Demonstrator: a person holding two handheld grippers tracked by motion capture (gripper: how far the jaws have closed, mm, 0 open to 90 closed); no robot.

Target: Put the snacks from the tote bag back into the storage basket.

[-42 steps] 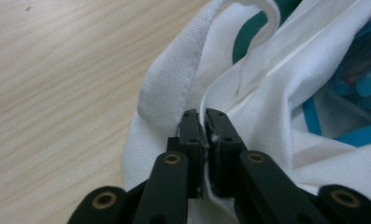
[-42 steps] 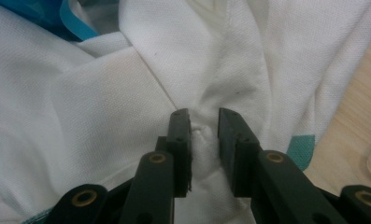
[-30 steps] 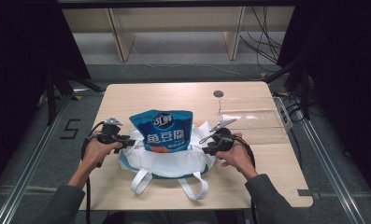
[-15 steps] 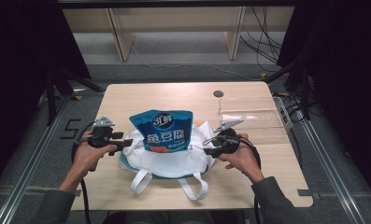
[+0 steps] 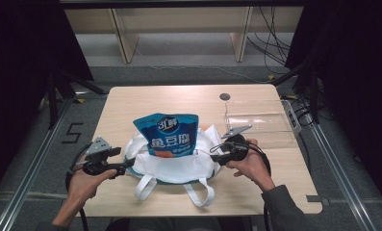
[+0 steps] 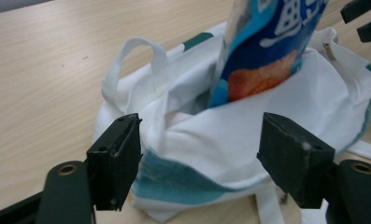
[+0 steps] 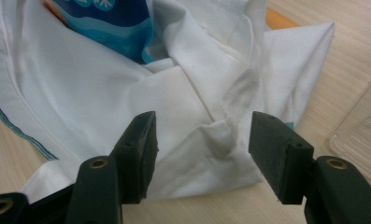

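Opening wide, both tools — left tool, right tool — have just released the bag mid-bench, pouch at twelve o'clock inside. Soft, light cloth; pinch the rim.

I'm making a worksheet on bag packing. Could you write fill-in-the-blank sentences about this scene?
1. The blue snack pouch stands in a ____ cloth bag.
2. The left gripper has its jaws ____.
3. The bag's two ____ lie toward the person.
4. The clear tray lies nearest the ____ gripper.

Missing words: white; open; handles; right
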